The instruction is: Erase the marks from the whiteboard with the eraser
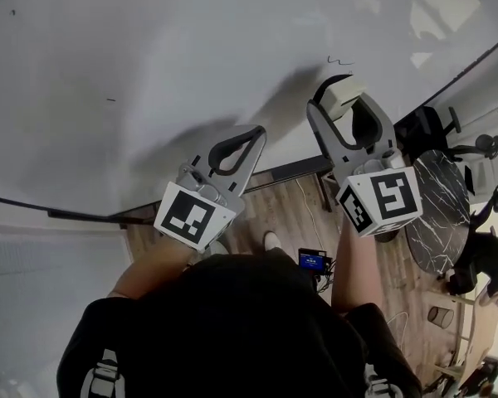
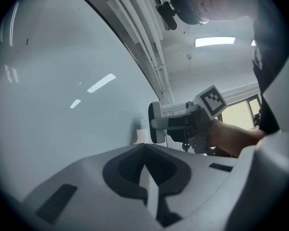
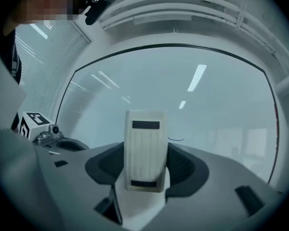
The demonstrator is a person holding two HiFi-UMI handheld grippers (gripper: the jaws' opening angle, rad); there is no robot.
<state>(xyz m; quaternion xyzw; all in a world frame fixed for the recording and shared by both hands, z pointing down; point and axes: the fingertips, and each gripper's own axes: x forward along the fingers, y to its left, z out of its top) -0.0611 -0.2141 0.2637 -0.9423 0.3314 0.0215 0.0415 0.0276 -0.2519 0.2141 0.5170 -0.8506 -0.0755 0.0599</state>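
Right hand-held gripper (image 3: 145,165) clamped on eraser (image 3: 144,138) | left hand-held gripper (image 2: 144,150) jaws together | squiggle mark (image 1: 340,60) on whiteboard (image 1: 149,56) near eraser

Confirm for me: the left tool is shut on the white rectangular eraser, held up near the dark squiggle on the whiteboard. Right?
Not quite: it is the right tool that grips the white rectangular eraser, as the right gripper view shows. The left tool is shut on nothing. The rest holds: the eraser is up near the dark squiggle on the glossy white whiteboard.
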